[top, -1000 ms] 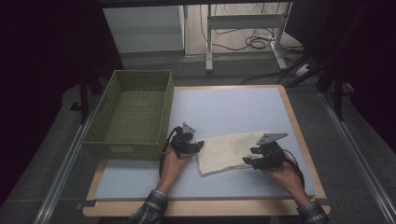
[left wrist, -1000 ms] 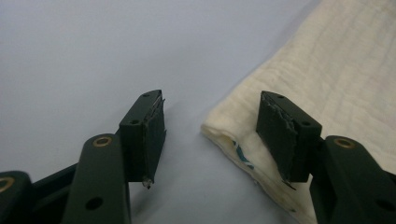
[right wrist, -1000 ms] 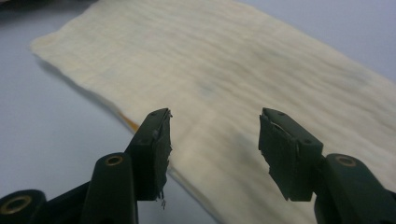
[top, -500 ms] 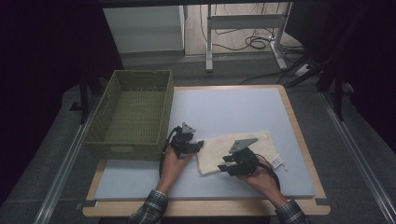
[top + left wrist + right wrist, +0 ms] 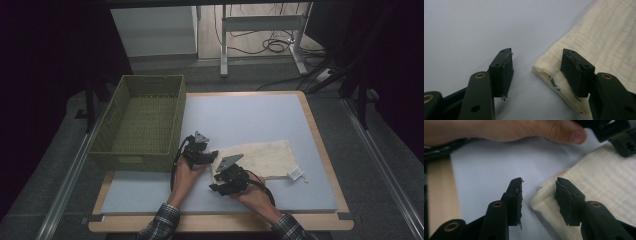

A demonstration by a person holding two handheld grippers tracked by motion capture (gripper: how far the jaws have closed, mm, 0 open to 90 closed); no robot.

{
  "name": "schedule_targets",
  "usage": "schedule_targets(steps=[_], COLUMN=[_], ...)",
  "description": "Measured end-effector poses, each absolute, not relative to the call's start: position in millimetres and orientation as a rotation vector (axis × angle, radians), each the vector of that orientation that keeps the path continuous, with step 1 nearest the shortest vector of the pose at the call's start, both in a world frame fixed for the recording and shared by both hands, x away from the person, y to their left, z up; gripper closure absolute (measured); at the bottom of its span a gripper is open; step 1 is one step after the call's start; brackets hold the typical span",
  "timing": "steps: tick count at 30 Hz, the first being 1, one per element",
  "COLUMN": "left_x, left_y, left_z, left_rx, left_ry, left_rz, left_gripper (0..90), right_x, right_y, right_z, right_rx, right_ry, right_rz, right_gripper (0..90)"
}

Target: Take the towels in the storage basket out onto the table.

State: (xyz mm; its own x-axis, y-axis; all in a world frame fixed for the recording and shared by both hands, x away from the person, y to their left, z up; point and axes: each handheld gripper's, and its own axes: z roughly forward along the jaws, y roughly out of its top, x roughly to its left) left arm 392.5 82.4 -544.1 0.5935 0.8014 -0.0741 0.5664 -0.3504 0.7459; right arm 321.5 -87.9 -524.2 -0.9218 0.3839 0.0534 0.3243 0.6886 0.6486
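A cream folded cloth (image 5: 265, 157) lies on the blue-grey mat (image 5: 240, 115). My left gripper (image 5: 212, 156) rests at its far left corner. In the left gripper view that gripper (image 5: 536, 67) is open, and the cloth (image 5: 599, 37) has its corner between the jaws, with no pad pressing on it. My right gripper (image 5: 215, 187) sits at the cloth's near left corner. In the right gripper view it (image 5: 539, 192) stands open astride the corner of the cloth (image 5: 604, 180). Its jaws have just narrowed, then eased a little wider.
A green woven basket (image 5: 135, 160) stands at the left, close behind my left hand. A small white tag (image 5: 296, 174) sticks out at the cloth's near right corner. In the right gripper view the left hand (image 5: 511, 130) and left gripper (image 5: 621, 135) are just ahead.
My right gripper has travelled left along the cloth's near edge, from its right end to the near left corner. The left gripper has stayed put.
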Motion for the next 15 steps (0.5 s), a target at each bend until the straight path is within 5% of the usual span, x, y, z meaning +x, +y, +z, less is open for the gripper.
schedule_targets(steps=[6,9,10,12,15], left_x=[392.5,392.6,393.1,392.0,385.4], left_y=[83.1,85.5,85.9,85.9,89.2], left_z=[-543.7,-543.4,-543.4,-542.9,-541.3], left_rx=[2.050,2.032,2.035,2.025,1.987], left_ry=[1.099,1.100,1.071,1.077,1.105], left_rz=[0.397,0.371,0.336,0.321,0.381], left_gripper=[46.8,61.8,75.0,85.9,87.9], right_x=[314.3,315.0,315.7,317.9,319.1], right_y=[-84.4,-86.2,-87.1,-88.6,-87.1], right_z=[-525.5,-524.8,-524.9,-525.0,-523.9], right_rx=[0.535,0.557,0.571,0.606,0.627], right_ry=[2.715,2.717,2.721,2.739,2.743], right_rz=[0.970,0.973,0.987,1.034,1.081], right_gripper=[81.0,85.2,85.6,85.8,85.9])
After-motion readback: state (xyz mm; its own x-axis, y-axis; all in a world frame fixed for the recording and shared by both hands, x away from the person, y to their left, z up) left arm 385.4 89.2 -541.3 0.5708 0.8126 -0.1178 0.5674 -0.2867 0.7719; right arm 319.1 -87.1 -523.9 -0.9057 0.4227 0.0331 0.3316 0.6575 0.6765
